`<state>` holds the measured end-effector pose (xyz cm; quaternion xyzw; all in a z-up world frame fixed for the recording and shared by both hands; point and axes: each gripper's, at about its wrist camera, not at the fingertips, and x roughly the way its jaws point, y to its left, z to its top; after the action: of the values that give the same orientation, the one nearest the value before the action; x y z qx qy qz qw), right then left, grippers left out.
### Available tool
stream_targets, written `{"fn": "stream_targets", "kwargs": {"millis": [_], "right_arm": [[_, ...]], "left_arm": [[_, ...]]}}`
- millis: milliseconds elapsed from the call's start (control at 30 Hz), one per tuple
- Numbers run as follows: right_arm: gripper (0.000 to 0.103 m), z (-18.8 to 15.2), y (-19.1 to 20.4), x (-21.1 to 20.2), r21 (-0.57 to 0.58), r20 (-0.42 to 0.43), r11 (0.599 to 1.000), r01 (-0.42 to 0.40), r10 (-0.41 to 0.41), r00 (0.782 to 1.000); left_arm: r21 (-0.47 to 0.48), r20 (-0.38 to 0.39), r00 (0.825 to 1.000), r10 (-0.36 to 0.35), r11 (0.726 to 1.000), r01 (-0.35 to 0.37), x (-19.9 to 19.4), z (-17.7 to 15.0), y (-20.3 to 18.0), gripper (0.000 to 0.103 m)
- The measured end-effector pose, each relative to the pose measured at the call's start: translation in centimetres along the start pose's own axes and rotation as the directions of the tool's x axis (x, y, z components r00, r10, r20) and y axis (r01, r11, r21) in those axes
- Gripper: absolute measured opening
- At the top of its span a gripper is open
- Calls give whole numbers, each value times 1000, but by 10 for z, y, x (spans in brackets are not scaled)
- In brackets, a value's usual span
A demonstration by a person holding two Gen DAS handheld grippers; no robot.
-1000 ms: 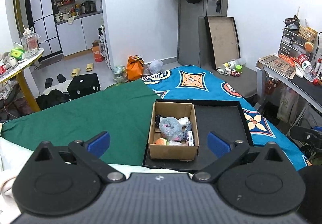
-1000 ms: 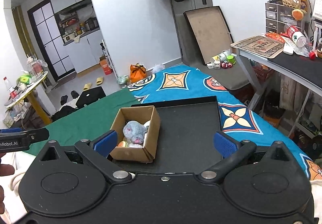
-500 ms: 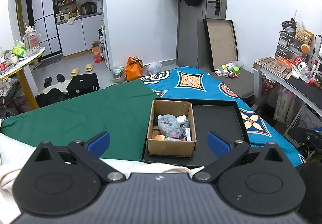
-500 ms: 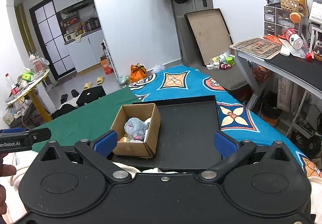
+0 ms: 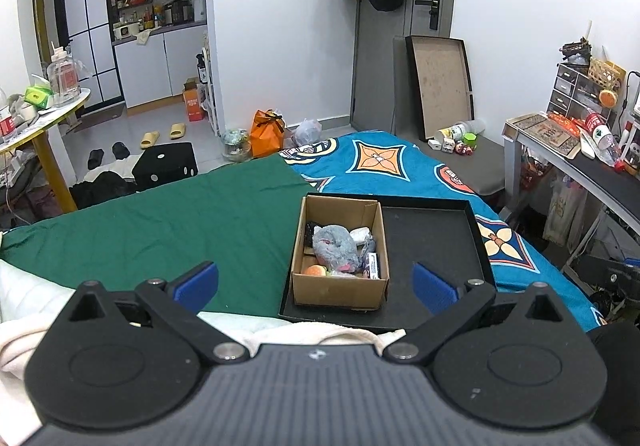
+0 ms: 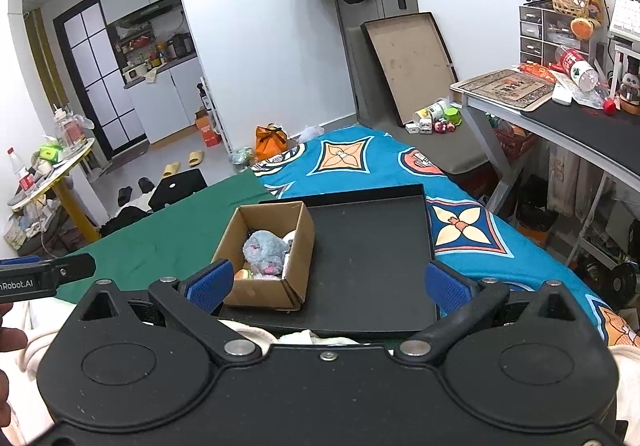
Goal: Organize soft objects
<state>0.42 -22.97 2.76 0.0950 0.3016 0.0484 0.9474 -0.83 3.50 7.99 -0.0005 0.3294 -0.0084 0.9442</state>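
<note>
A cardboard box [image 5: 340, 258] sits in the left part of a shallow black tray [image 5: 432, 238] laid on the bed, where a green sheet [image 5: 168, 213] meets a blue patterned bedspread [image 5: 404, 165]. Inside the box a grey plush toy [image 5: 334, 246] with a pink patch lies on top of the pile, with a small orange soft ball [image 5: 315, 270] at the near corner and a few white and dark bits packed around it that are too small to name. The rest of the tray beside the box is bare black lining.

Both tools hang back from the tray, near its front edge, over a pale crumpled blanket [image 5: 24, 326]. The left gripper [image 5: 316, 282] has its blue-padded fingers [image 5: 196, 282] spread wide with nothing between them; the box shows in the gap, well ahead of the tips. The right gripper [image 6: 326, 284] is spread just as wide and holds nothing; from its camera the box [image 6: 272, 254] lies toward its left finger, the plush toy [image 6: 264, 250] visible inside, and the tray [image 6: 376, 254] stretches out ahead. The tip of the left tool shows at that view's left edge.
</note>
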Motion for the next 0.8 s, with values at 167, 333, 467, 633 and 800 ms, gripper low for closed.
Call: {"fn": "stream_targets", "kwargs": {"millis": [167,333,467,633,800], "right_arm": [[103,-1,0,1,-2,1,1000,-5,5,1000],[103,-1,-1,1,-4,-1,1000,-10,10,1000],[103,-2,-2,2,-4,-6,1000,-9,9,1000],[103,-2,-1,2,-2,-7,1000,-6,6,1000],[103,-2,0,2,-3,-5,1000,-6,6,1000]], "left_arm": [[8,-5,1000,-2,1000,2,1,0,-3,102],[5,-10,1000,0,1000,0,2,-2,-3,102],[-3,-12,1000,-3,1000,2,2,-2,-2,102],[4,-16,1000,1,1000,-1,3,-1,-3,102],[0,-16,1000,0,1000,0,3,-2,-2,102]]}}
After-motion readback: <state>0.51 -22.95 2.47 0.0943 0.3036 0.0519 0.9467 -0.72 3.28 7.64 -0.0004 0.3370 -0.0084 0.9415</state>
